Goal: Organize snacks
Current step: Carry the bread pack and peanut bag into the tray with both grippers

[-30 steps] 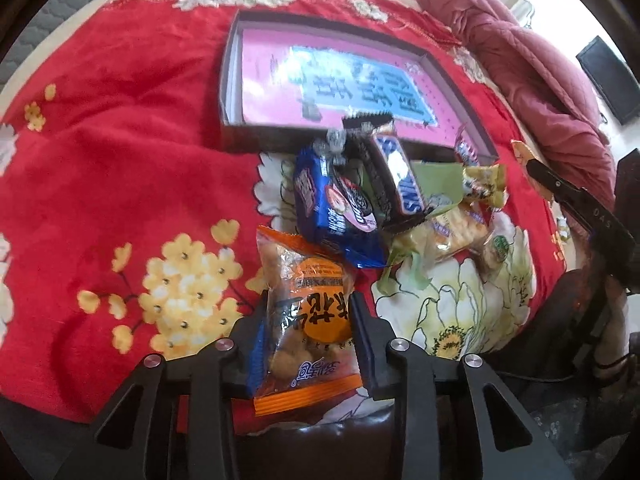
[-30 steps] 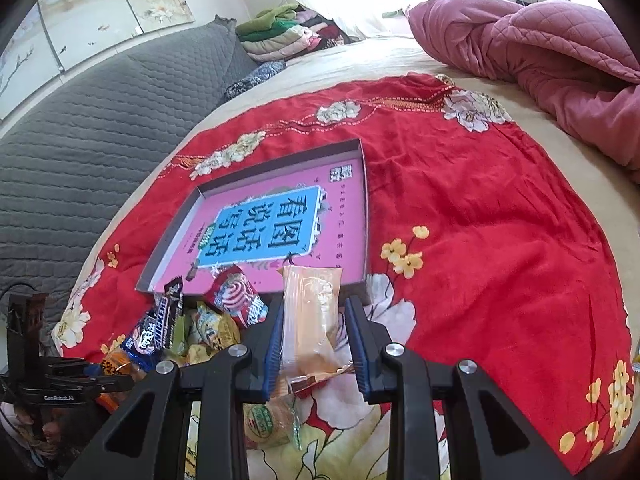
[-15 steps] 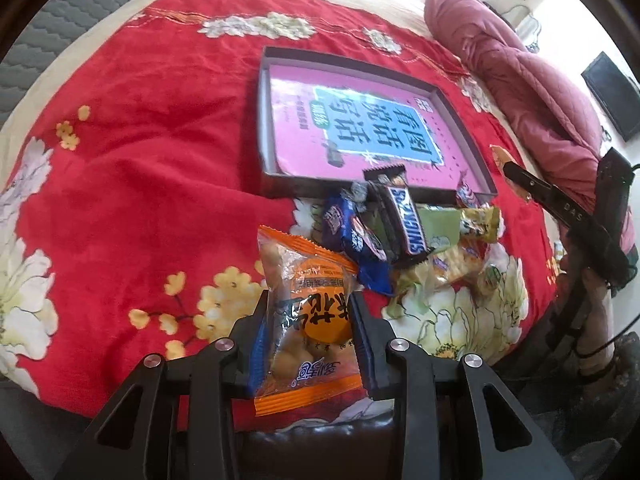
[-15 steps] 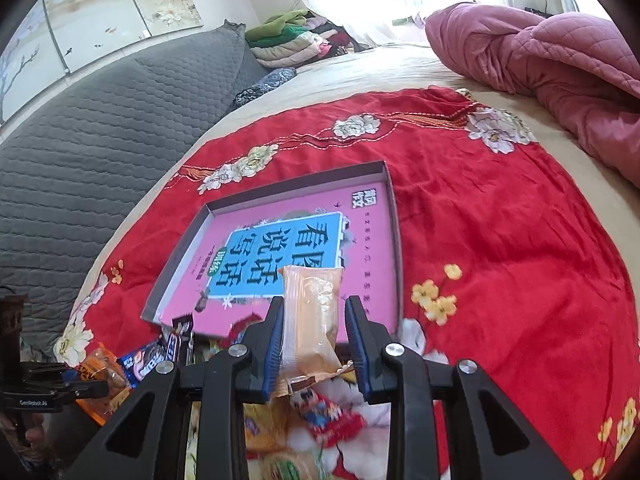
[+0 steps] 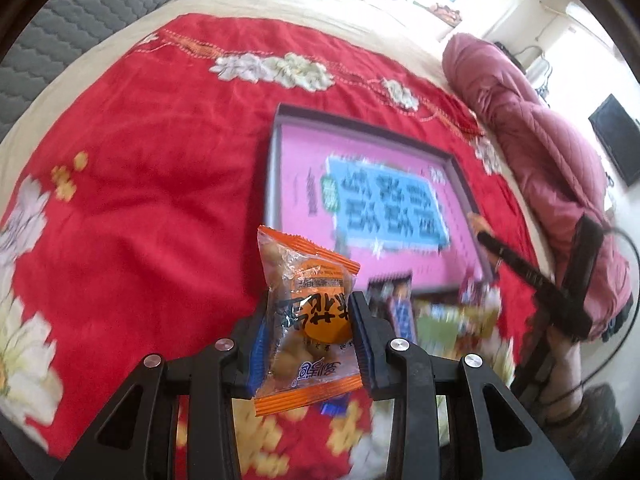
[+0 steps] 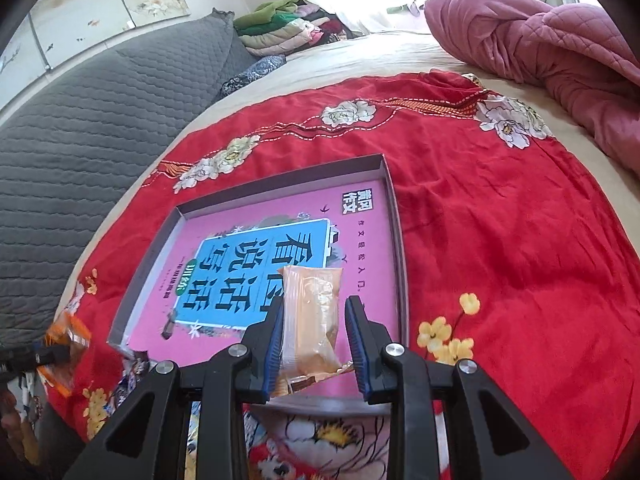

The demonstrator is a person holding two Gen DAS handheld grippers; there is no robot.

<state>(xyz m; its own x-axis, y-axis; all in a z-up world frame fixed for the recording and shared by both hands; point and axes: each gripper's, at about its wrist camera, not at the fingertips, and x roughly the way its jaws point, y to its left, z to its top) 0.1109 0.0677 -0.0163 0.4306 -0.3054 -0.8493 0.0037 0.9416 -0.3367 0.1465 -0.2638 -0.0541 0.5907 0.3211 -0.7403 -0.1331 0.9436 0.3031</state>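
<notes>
Snacks are split three ways at this moment — one in each gripper and a loose heap on the bed. The left gripper (image 5: 310,330) has its jaws clamped on an orange snack packet (image 5: 308,320), which stands upright between the blue pads with its crimped top edge above them and its lower seam below. The right gripper (image 6: 314,340) has its jaws pressed on a pale translucent packet (image 6: 312,320) holding a yellowish bar; that packet hangs over the near part of the shallow grey tray (image 6: 394,224).

The tray lies flat on a red floral bedspread (image 6: 500,220), and its floor is covered by a pink sheet with a blue panel of large printed characters (image 6: 256,272). In the left wrist view the remaining snack pile (image 5: 436,316) — a dark bar wrapper and yellow and green packets, all blurred — sits on the bedspread just beside the tray's near edge. A rumpled pink quilt (image 6: 560,44) lies beyond the bedspread, a grey quilted cover (image 6: 100,112) runs along the other side, and folded clothes (image 6: 288,24) are stacked at the far end.
</notes>
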